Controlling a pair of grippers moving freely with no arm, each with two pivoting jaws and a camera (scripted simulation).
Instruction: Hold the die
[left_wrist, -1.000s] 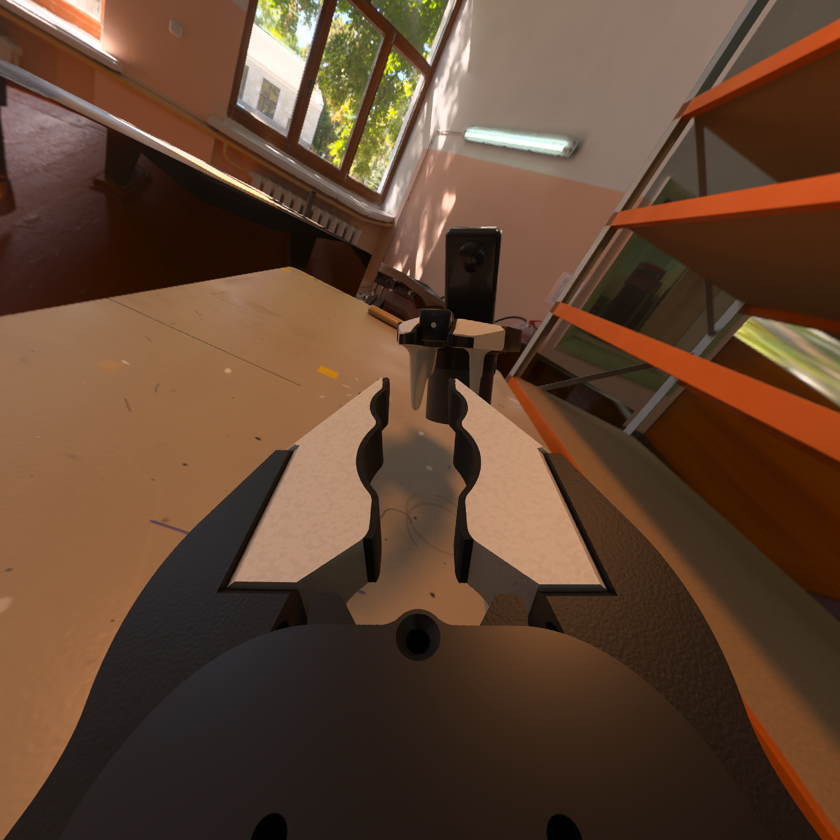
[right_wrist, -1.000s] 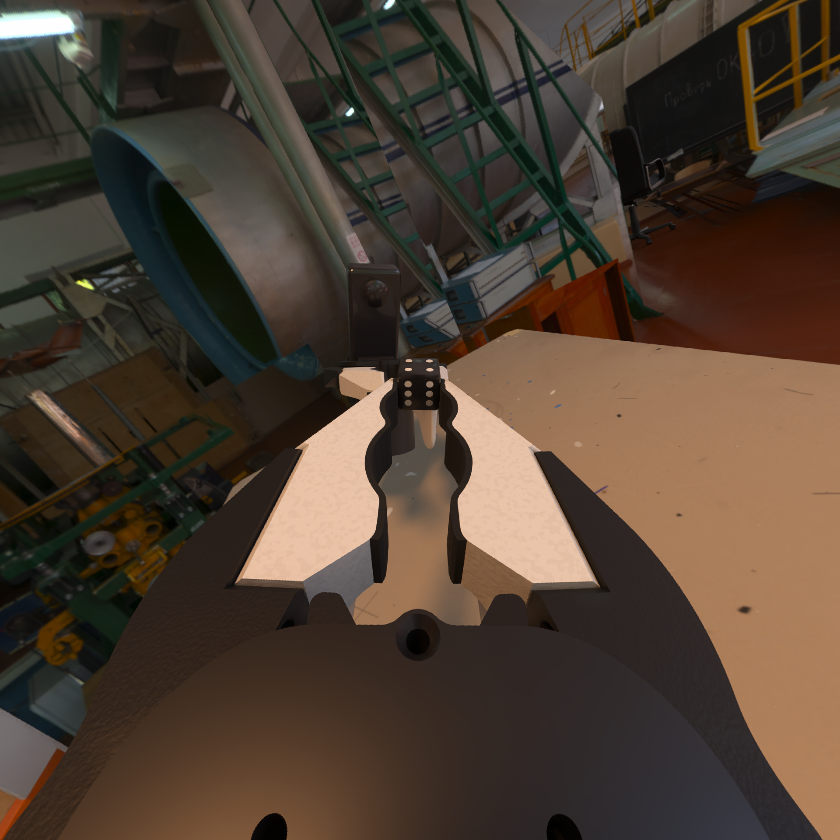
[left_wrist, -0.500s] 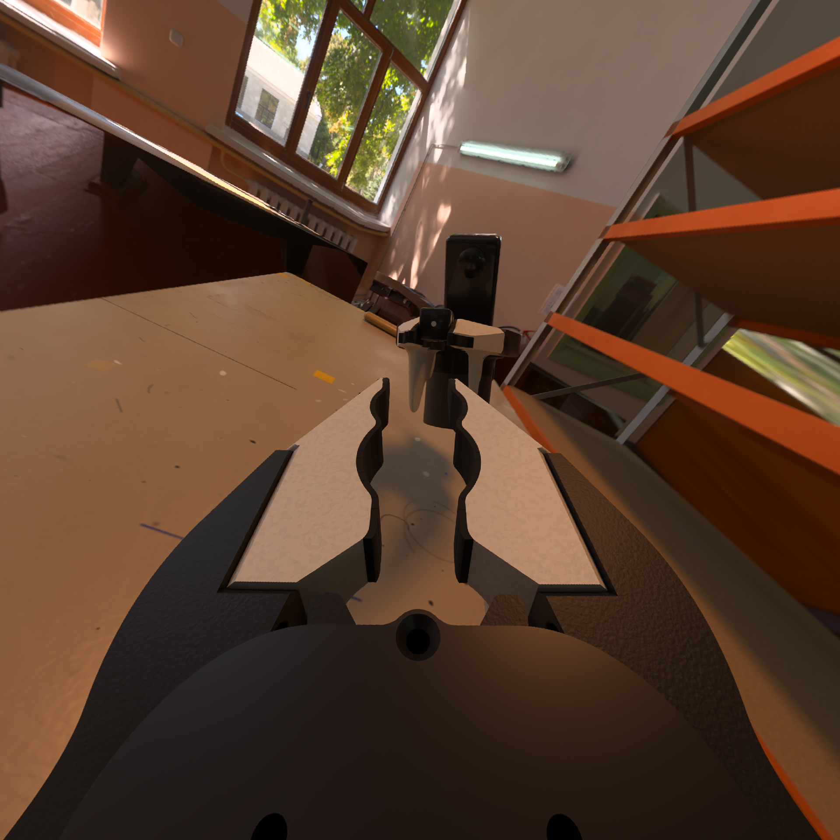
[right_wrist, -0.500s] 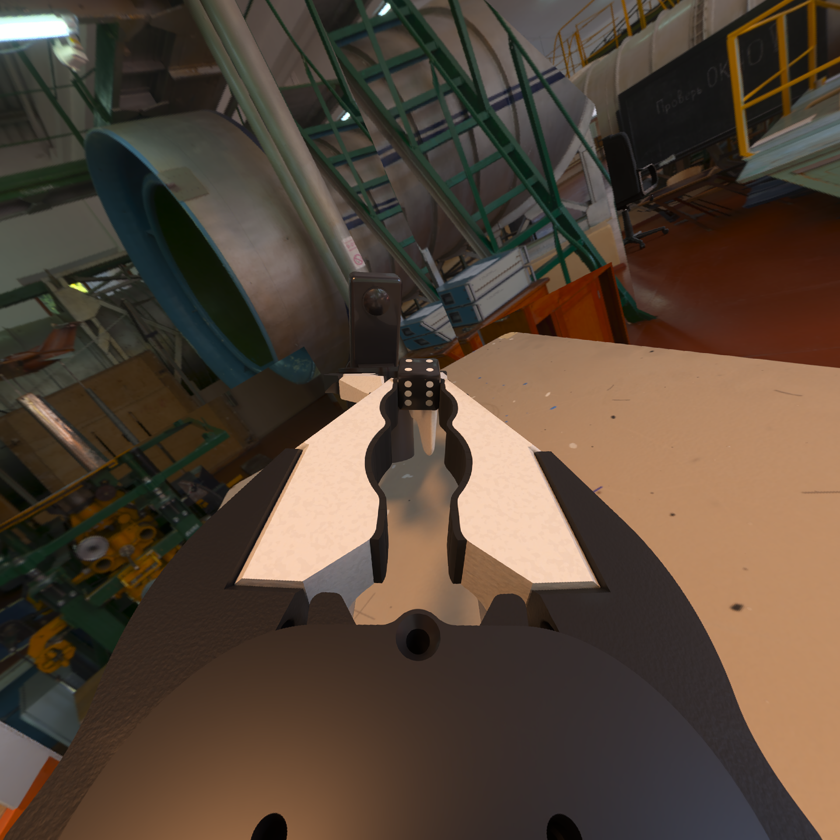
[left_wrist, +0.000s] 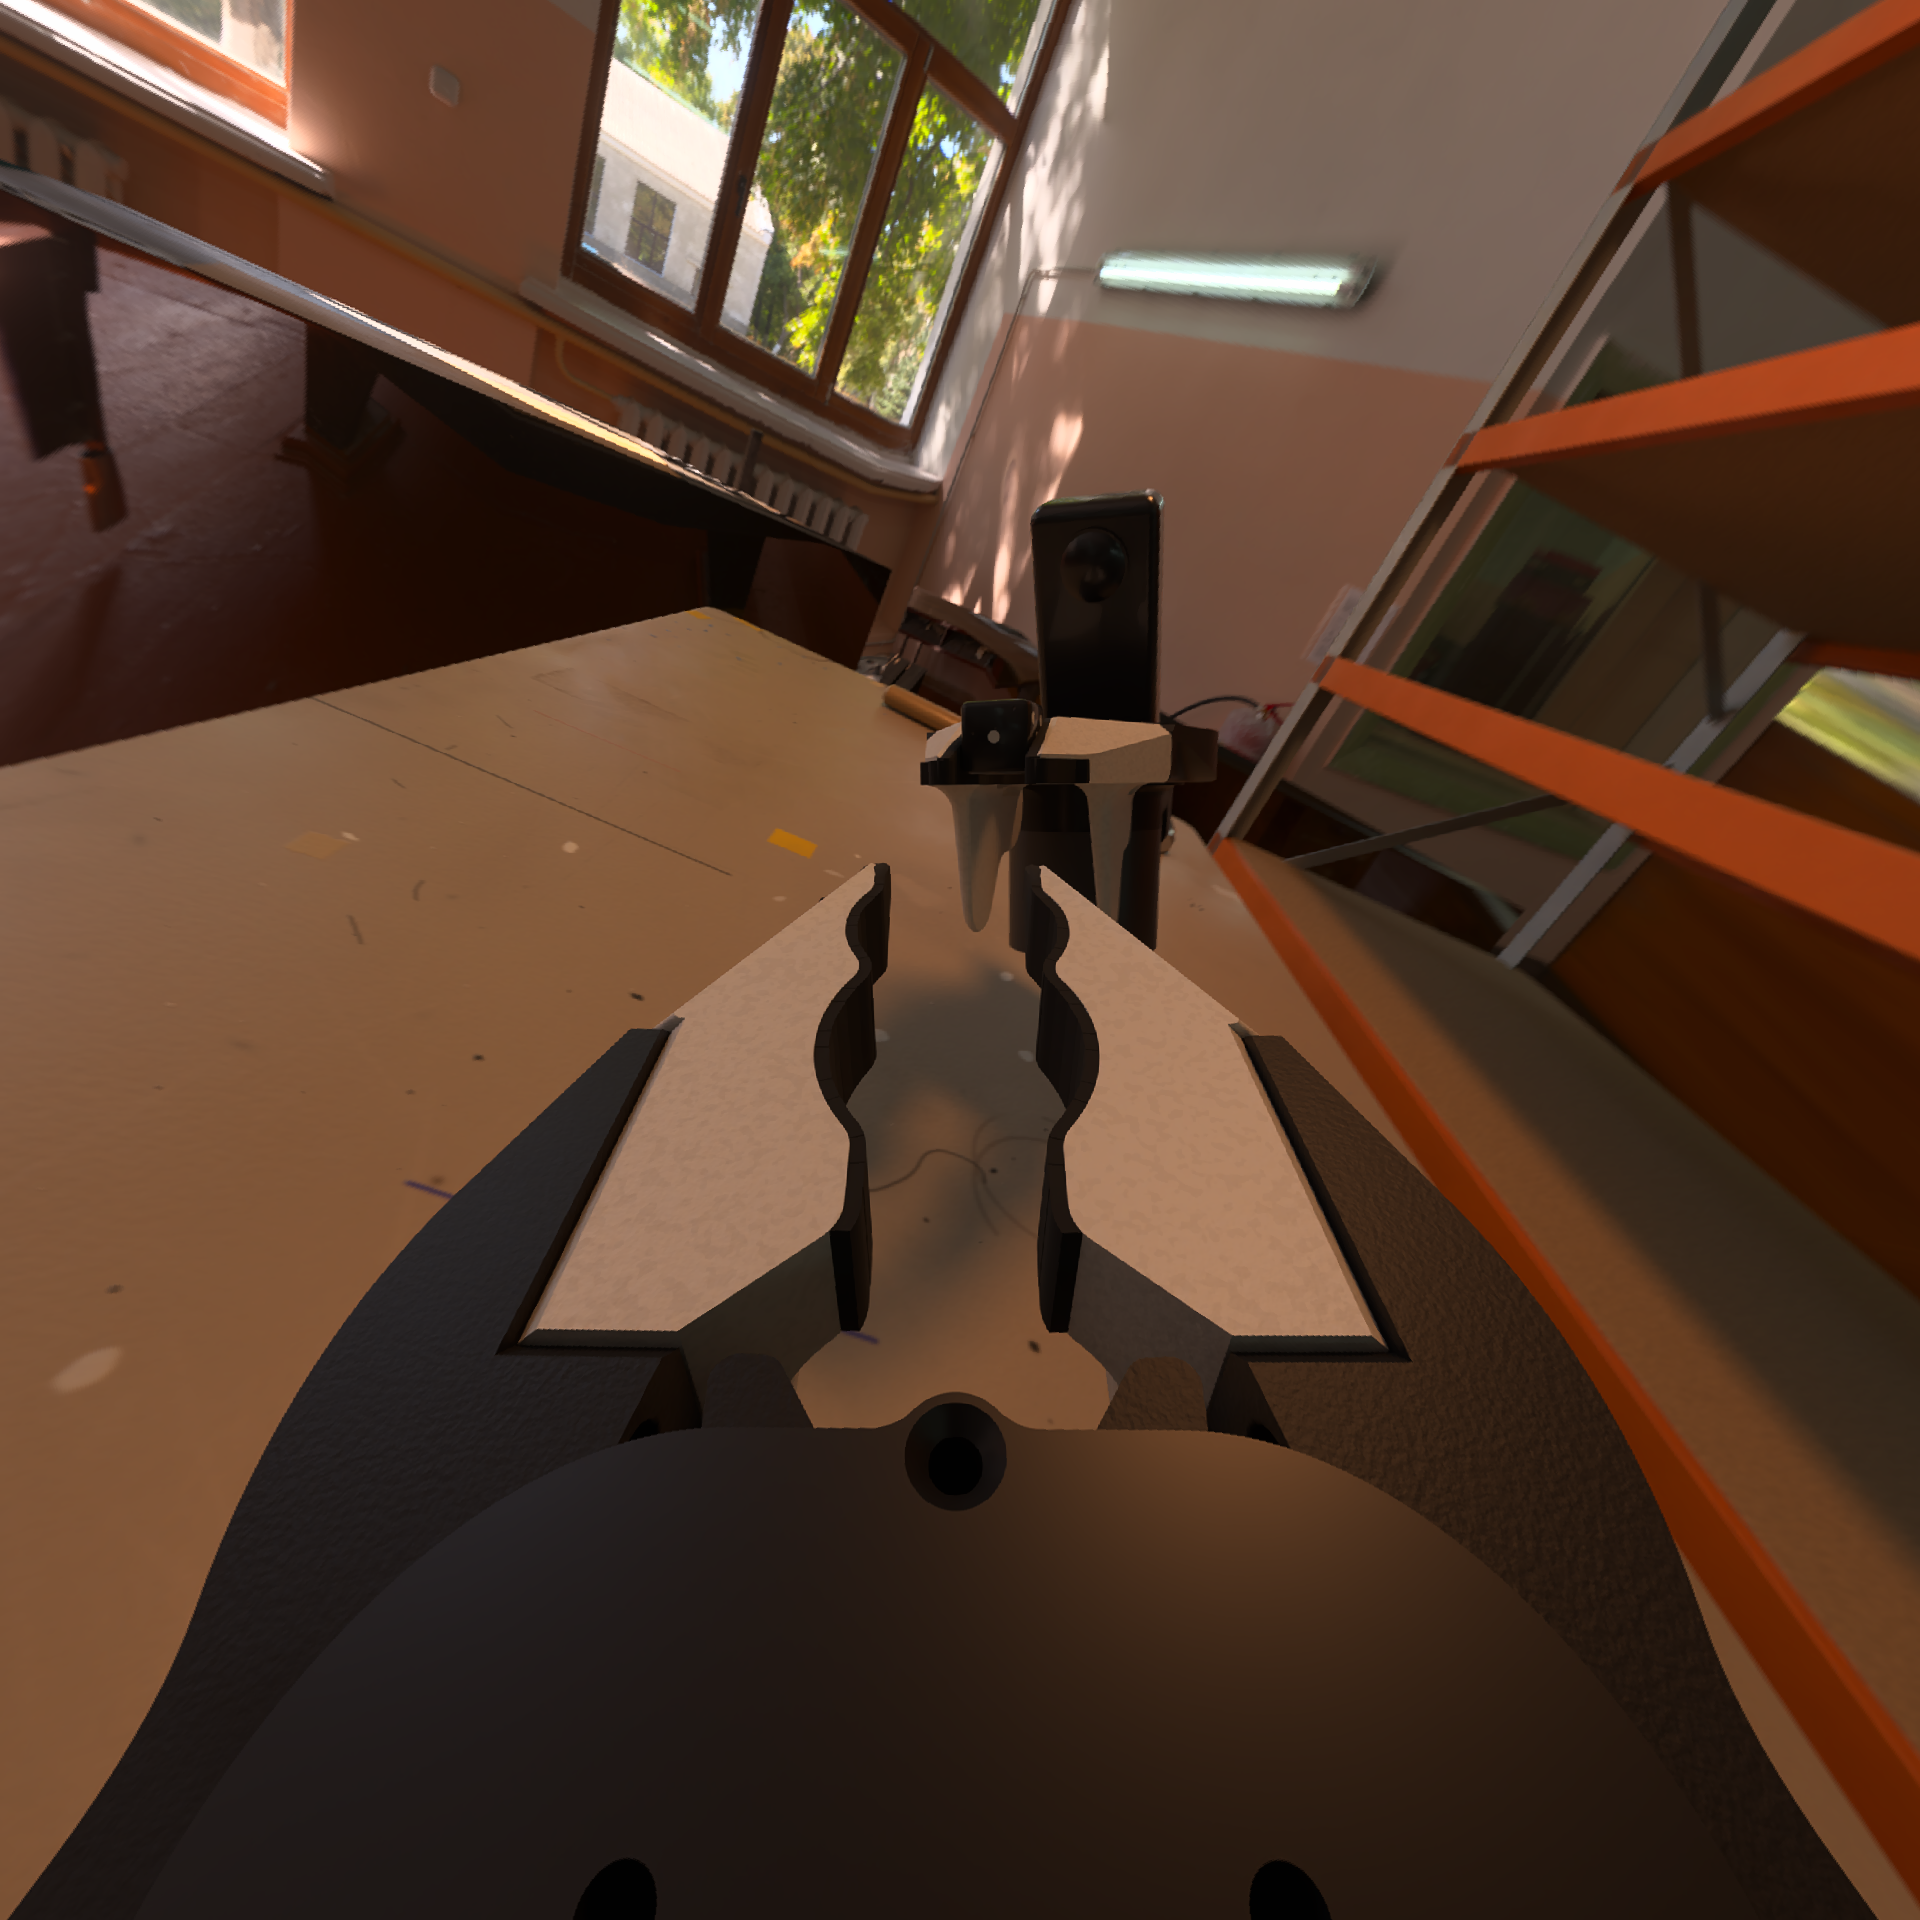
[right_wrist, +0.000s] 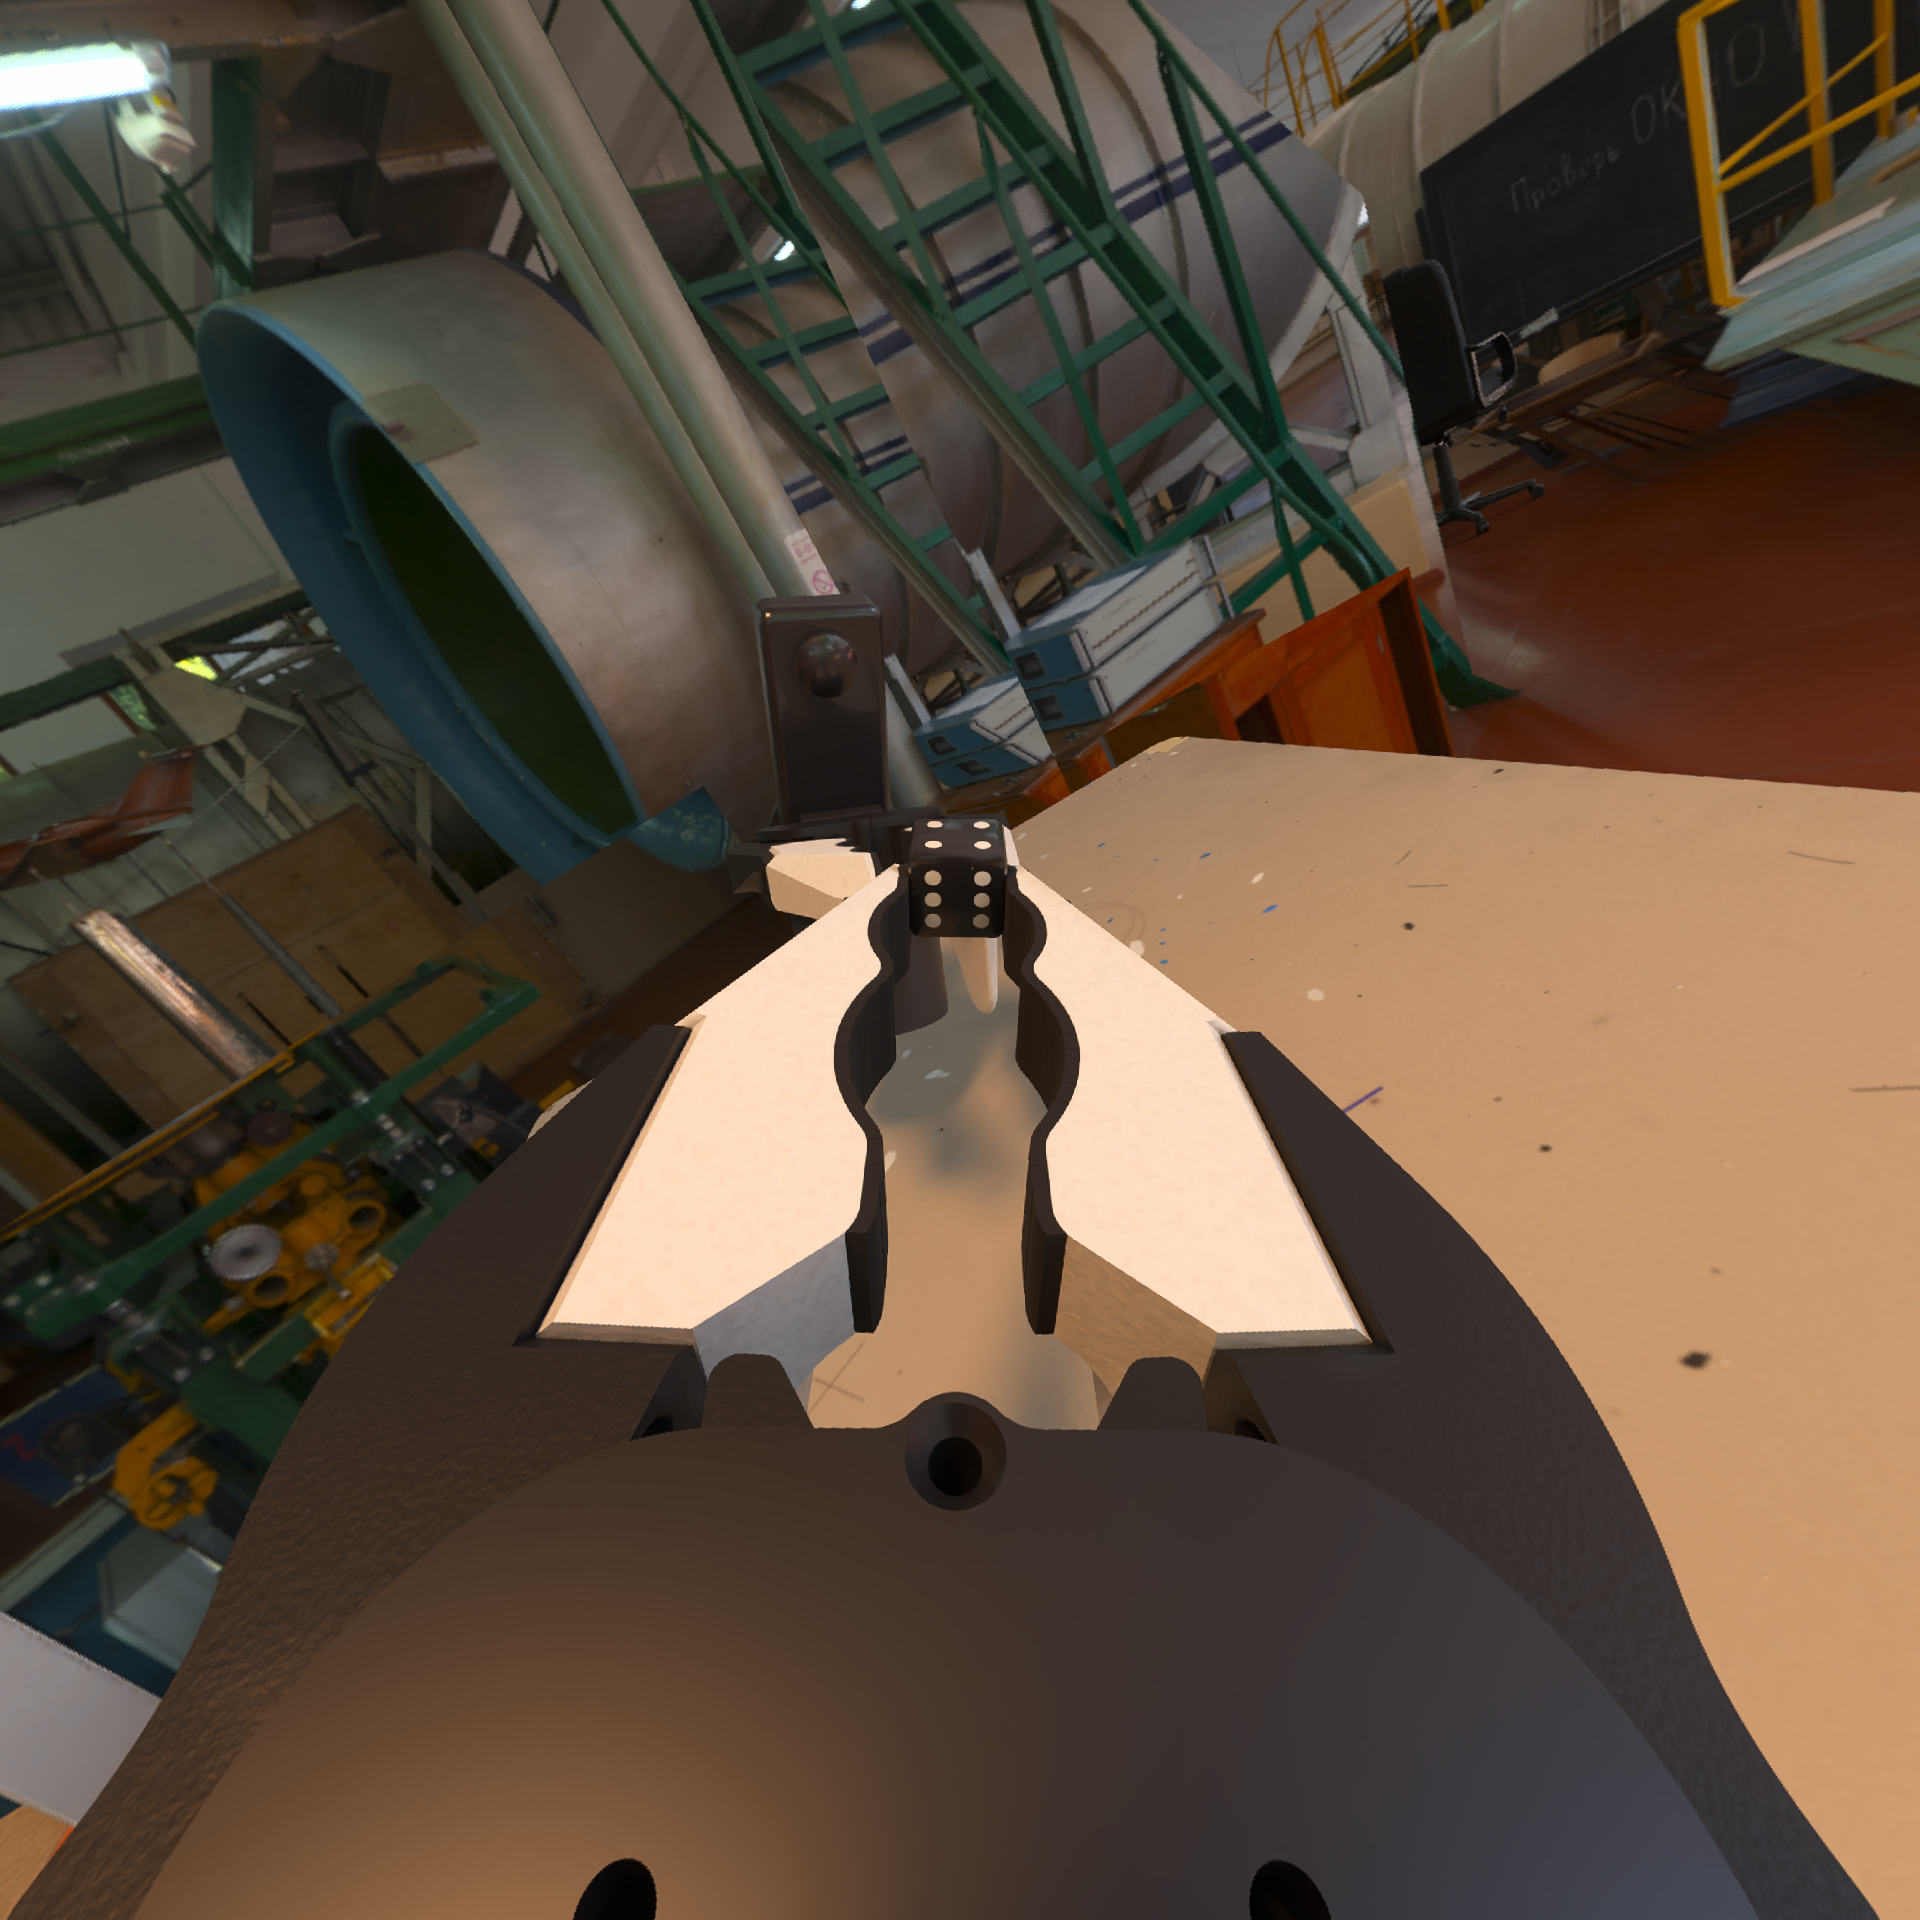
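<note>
A black die with white pips (right_wrist: 956, 878) sits clamped between the fingertips of my right gripper (right_wrist: 956, 881), held above the tan table (right_wrist: 1455, 1039). My left gripper (left_wrist: 961, 878) is open and empty, with only table surface showing between its fingers. The two grippers face each other closely. In the left wrist view the right gripper (left_wrist: 997, 753) is just ahead, with the die (left_wrist: 992, 736) at its tips. In the right wrist view the left gripper's dark body (right_wrist: 821, 717) stands right behind the die.
An orange shelf unit (left_wrist: 1662, 831) runs along the table's right side in the left wrist view. The table's far edge (right_wrist: 1195, 743) lies just beyond the die in the right wrist view. A small orange mark (left_wrist: 792, 842) lies on the table.
Both views have shifted slightly against the background. The die stays clamped in the right gripper, and the left gripper stays open at the same distance.
</note>
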